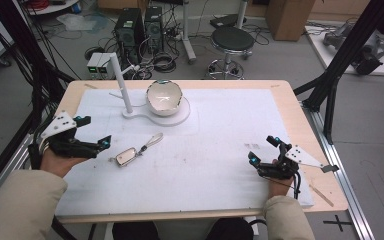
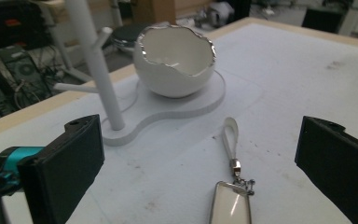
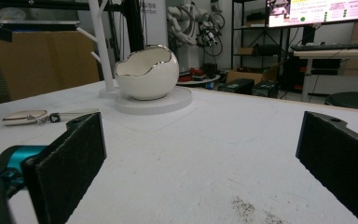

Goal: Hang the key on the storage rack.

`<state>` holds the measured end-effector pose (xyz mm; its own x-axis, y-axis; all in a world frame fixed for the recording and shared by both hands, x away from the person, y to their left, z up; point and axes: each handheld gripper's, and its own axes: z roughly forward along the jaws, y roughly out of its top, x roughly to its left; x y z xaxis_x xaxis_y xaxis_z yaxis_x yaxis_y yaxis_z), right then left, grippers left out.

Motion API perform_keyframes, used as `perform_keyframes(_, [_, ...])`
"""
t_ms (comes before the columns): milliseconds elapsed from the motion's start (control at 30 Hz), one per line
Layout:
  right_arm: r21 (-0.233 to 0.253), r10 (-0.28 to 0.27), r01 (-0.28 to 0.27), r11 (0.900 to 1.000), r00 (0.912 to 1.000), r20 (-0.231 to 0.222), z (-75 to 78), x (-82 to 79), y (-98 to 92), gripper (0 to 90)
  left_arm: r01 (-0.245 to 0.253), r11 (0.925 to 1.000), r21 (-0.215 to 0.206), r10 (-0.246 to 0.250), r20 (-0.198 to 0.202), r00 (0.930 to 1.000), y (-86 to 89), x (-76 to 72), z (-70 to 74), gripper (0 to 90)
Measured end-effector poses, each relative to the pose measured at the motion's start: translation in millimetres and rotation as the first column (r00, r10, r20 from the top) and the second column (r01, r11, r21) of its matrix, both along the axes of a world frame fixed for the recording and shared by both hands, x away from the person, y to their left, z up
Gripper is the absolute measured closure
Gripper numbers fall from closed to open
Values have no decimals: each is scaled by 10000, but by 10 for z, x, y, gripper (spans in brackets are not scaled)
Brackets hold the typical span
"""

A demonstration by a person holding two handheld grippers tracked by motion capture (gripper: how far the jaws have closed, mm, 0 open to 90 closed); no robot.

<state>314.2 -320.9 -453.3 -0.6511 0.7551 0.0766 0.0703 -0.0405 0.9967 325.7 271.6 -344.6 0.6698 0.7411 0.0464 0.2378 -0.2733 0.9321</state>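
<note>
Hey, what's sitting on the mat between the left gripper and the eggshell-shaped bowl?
A keychain with a white loop strap lies there, ahead of the open left gripper, short of the bowl on its white stand base; the left gripper view shows it.

My left gripper [image 1: 92,132] low at left, jaws spread wide, nothing between them. My right gripper [image 1: 263,149] low at right, jaws likewise apart, empty.

— What is carried by the worktop [image 1: 300,125]?
— A white foam mat [image 1: 230,135] is spread over most of the wood.

— And what is laid on the mat?
— A white stand base [image 1: 177,116] is set toward the far side. A keychain [image 1: 137,151] with a rectangular tag and white loop is laid flat, near it.
</note>
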Motion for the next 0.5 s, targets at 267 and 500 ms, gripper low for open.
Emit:
perform_keyframes(267, [-10,2,-2,10000,10000,8,0,-2,3,5,869,9863,1403,-704,-1185,9905,-338,291,98,17])
perform_keyframes(500, [-16,-1,1,10000,10000,18,0,0,0,5,1303,9660,2231,-782,-2282,9705,-609,511,104,17])
